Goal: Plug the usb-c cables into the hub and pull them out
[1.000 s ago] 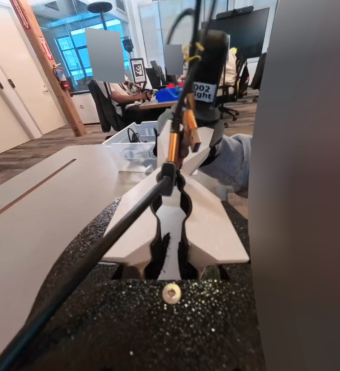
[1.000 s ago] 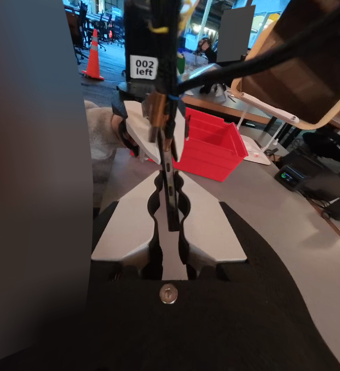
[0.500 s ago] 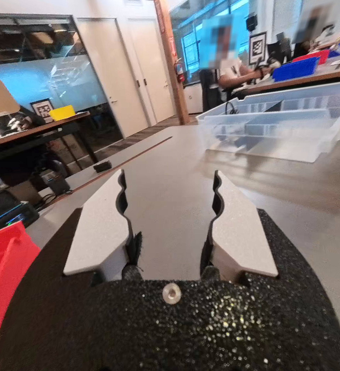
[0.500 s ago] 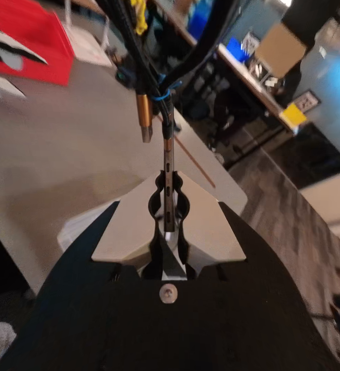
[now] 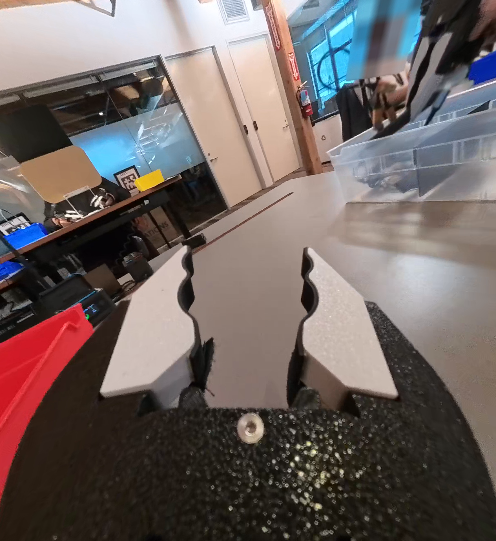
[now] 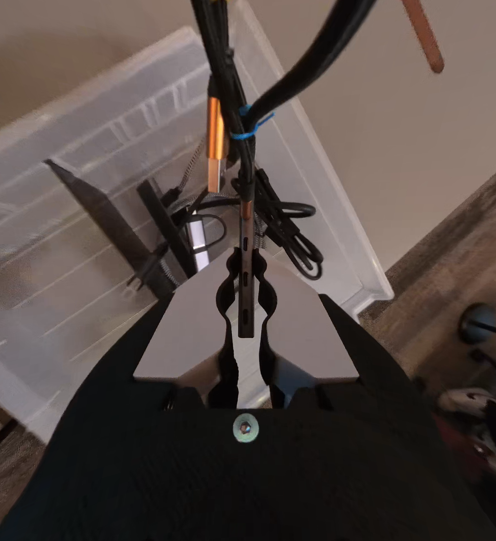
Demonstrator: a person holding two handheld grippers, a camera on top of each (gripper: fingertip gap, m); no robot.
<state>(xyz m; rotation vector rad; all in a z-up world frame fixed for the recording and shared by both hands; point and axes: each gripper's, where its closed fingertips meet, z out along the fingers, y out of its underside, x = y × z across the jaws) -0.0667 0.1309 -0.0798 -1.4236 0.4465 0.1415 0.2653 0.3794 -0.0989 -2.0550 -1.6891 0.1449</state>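
Observation:
My right gripper (image 6: 246,253) is shut on a slim grey hub (image 6: 246,292), held edge-on with its row of ports facing the camera. A black cable with a copper collar (image 6: 245,209) sits in the hub's far end. A black cable bundle (image 6: 229,58), bound with a blue tie (image 6: 246,128), runs off from it, with a loose orange plug (image 6: 216,146) beside it. The hub hangs over a clear bin (image 6: 94,131). My left gripper (image 5: 246,251) is open and empty, low over the grey table (image 5: 387,263). The right gripper shows blurred at the left wrist view's top right (image 5: 434,73).
The clear bin holds coiled black cables (image 6: 287,228) and dark dividers; it also shows in the left wrist view (image 5: 416,152), right of my left gripper. A red bin (image 5: 21,380) is close at its lower left. The wood floor (image 6: 446,248) lies past the table edge.
My left gripper let go of the black cable, opened and swung away toward the table. My right gripper carried the hub and cables over the clear bin.

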